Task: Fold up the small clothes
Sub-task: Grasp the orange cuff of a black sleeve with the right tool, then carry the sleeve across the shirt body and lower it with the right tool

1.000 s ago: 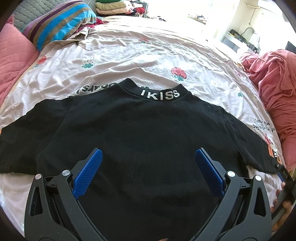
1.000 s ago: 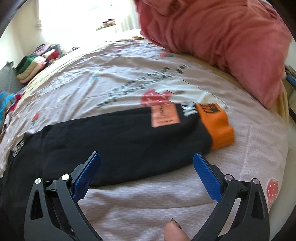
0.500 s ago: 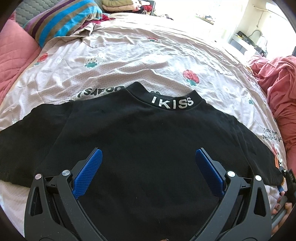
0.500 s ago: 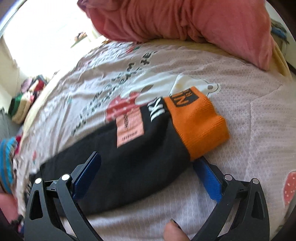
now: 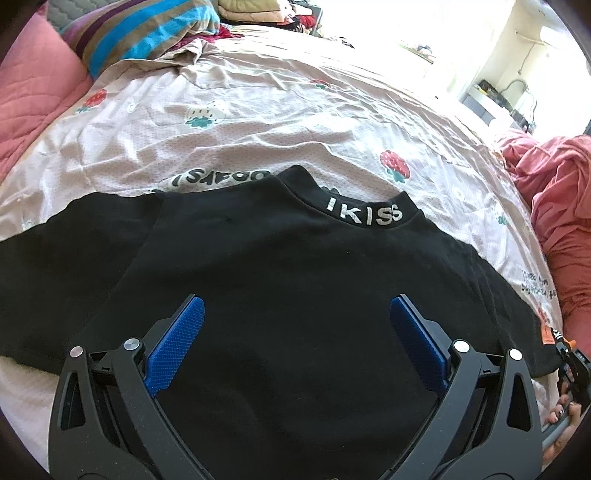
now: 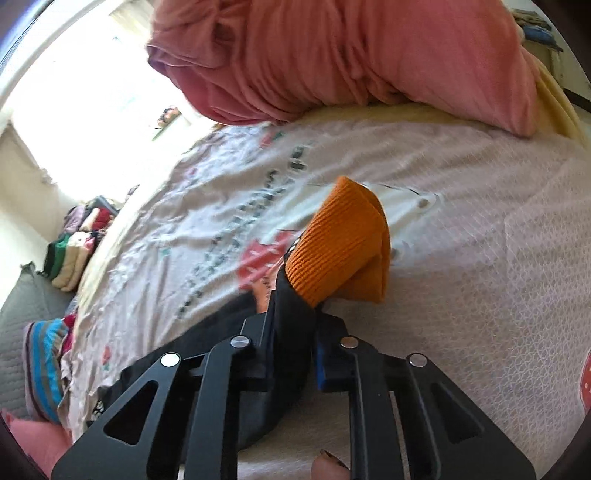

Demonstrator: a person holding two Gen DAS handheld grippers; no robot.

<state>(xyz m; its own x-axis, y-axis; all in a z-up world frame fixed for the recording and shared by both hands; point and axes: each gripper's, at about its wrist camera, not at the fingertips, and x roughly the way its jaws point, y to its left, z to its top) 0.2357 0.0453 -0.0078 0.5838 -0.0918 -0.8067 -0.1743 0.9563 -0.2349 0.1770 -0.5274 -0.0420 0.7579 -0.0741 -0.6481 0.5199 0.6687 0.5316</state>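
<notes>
A black sweater (image 5: 295, 277) with white "IKISS" lettering on its collar (image 5: 364, 214) lies spread flat on the strawberry-print bed sheet (image 5: 258, 122). My left gripper (image 5: 295, 332) hovers open above the sweater's body, nothing between its blue pads. In the right wrist view the jaws of my right gripper (image 6: 291, 332) are closing, and the pads pinch the black sleeve (image 6: 291, 306) just behind its orange ribbed cuff (image 6: 343, 243). The cuff sticks up, bunched, beyond the fingertips. That sleeve's end (image 5: 546, 332) also shows at the right edge of the left wrist view.
A rumpled pink blanket (image 6: 351, 55) is heaped at the bed's end beyond the cuff. A striped pillow (image 5: 140, 33) and a pink quilt (image 5: 33, 107) lie at the far left. Folded clothes (image 6: 74, 251) are stacked past the bed.
My right gripper went from wide open around the sleeve end to shut on it, rolling as it did; the orange cuff now stands up off the sheet. The left gripper stayed open.
</notes>
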